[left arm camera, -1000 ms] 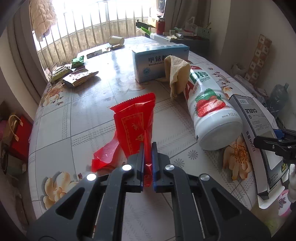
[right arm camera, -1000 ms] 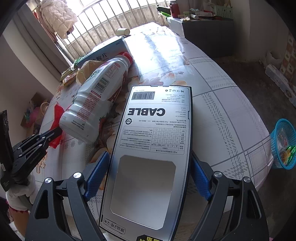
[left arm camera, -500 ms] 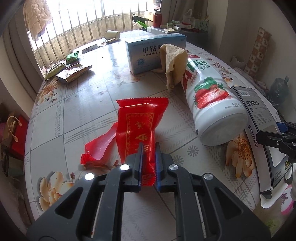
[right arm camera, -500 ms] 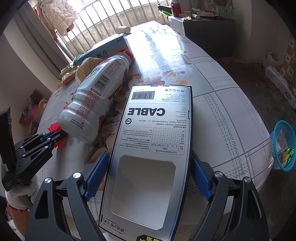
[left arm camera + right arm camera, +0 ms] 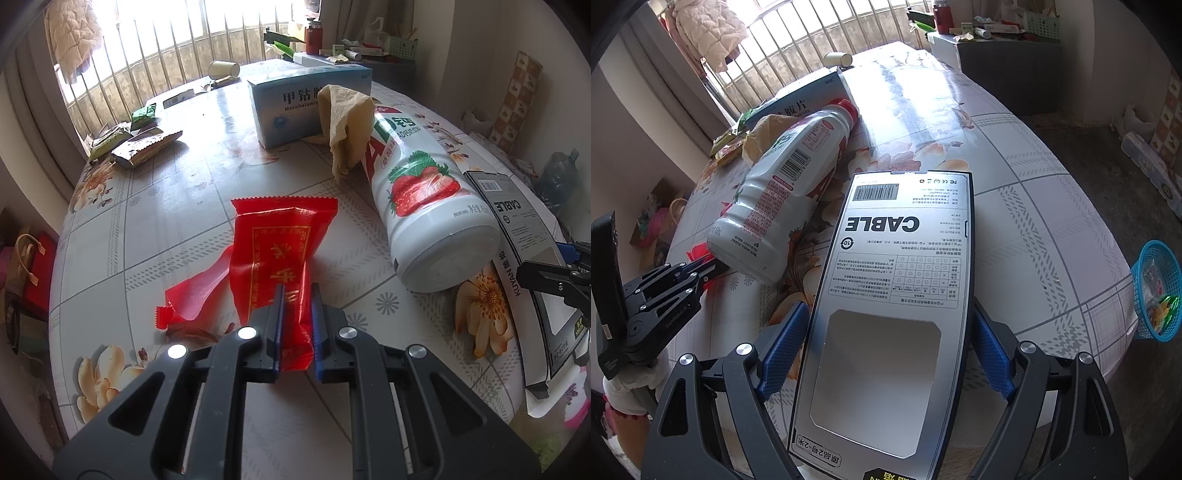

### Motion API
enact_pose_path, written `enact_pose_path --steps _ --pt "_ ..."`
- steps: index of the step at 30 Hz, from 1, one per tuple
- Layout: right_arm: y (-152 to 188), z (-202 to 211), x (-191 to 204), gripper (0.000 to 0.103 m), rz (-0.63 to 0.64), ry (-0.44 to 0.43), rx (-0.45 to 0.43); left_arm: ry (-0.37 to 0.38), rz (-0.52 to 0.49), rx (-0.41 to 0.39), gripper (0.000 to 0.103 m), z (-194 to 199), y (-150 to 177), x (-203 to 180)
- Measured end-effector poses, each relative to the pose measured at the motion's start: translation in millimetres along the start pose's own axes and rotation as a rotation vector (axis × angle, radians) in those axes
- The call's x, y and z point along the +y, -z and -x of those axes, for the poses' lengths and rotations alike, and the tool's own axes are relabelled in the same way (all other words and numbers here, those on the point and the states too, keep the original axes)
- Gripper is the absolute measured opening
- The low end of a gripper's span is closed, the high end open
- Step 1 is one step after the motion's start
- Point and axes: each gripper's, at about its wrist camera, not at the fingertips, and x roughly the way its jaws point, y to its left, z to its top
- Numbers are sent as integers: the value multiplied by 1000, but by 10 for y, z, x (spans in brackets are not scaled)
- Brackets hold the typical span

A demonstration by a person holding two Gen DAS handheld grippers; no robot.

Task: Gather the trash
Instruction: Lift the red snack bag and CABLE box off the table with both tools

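Note:
A red snack wrapper [image 5: 280, 236] lies flat on the flowered table [image 5: 166, 206]. Its near end is bunched between the pads of my left gripper [image 5: 297, 291], which is shut on it with a narrow gap. A torn red strip [image 5: 195, 291] trails off to its left. My right gripper [image 5: 889, 306] stands wide, its blue pads [image 5: 783, 343] against the two long edges of a flat silver CABLE box [image 5: 886, 258], whose near end hangs over the table edge. In the left wrist view the same box [image 5: 517, 221] is at the right with a right gripper finger beside it.
A large white strawberry drink bottle [image 5: 424, 199] lies on its side between wrapper and box. Behind it are a tan paper towel [image 5: 347, 118] and a blue medicine box [image 5: 291, 107]. Snack wrappers [image 5: 140, 147] and a paper cup [image 5: 223, 68] sit far left. A blue basket [image 5: 1156, 291] stands on the floor.
The red wrapper has gone from standing upright in the left jaws to lying flat on the table, and the jaws stand slightly wider. The right gripper and box have not moved.

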Motion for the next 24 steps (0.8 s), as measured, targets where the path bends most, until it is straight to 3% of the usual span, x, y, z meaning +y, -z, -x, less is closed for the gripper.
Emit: enact_pose_path --steps 8,12,16,20,22,24 --pt "-11 25 -64 79 -34 -24 -4 -1 -5 -18 7 35 17 -30" --pt "-28 52 -145 59 -86 -84 3 -3 6 -31 5 84 13 -3" --pt "-21 61 -151 58 -91 -81 5 -6 12 -40 5 121 1 25" --pt "-10 87 -77 62 -67 -61 2 -7 20 -41 5 132 8 41" --pt "-5 93 -12 77 -41 -50 4 -6 21 -42 5 133 16 44" --pt "6 87 81 83 2 -26 5 -4 20 -40 5 128 20 45"
